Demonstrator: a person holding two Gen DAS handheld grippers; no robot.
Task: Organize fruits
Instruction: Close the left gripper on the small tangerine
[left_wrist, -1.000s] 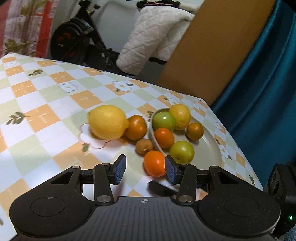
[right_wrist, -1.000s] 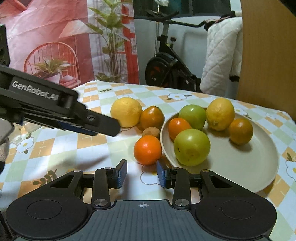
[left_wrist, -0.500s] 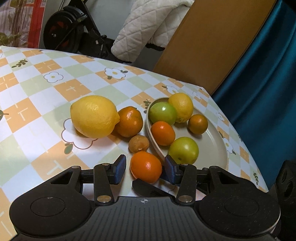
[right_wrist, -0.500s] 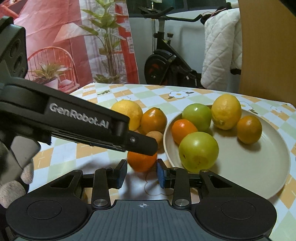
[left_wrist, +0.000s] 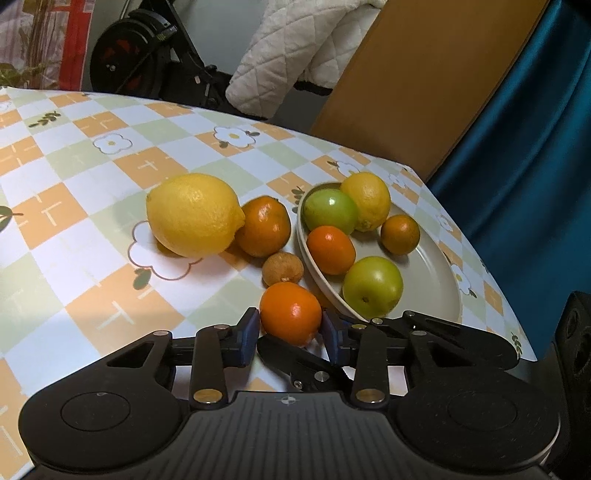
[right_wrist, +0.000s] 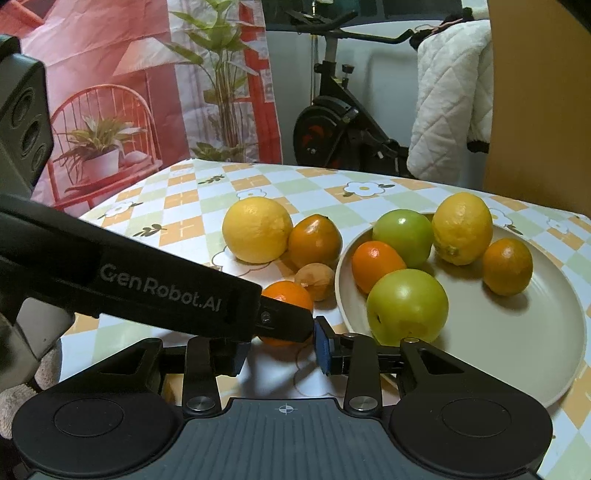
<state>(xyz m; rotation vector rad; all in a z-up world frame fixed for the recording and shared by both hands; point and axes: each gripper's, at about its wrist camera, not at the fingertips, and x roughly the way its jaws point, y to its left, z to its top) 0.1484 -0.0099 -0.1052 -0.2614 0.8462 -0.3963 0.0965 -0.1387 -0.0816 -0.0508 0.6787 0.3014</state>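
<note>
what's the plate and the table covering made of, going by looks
Plate: likely glazed ceramic or melamine; beige, smooth, matte with a soft sheen and a thick raised rim. Table covering: probably wipeable vinyl or oilcloth; printed checks and flowers, glossy highlights, and it curves smoothly over the edge.

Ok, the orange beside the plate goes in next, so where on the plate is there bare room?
The plate's near right half is bare, bordered by the front green fruit and the small dark orange. Its left and far side is crowded with five fruits. Off the plate, the tablecloth left of the big lemon is open.
</note>
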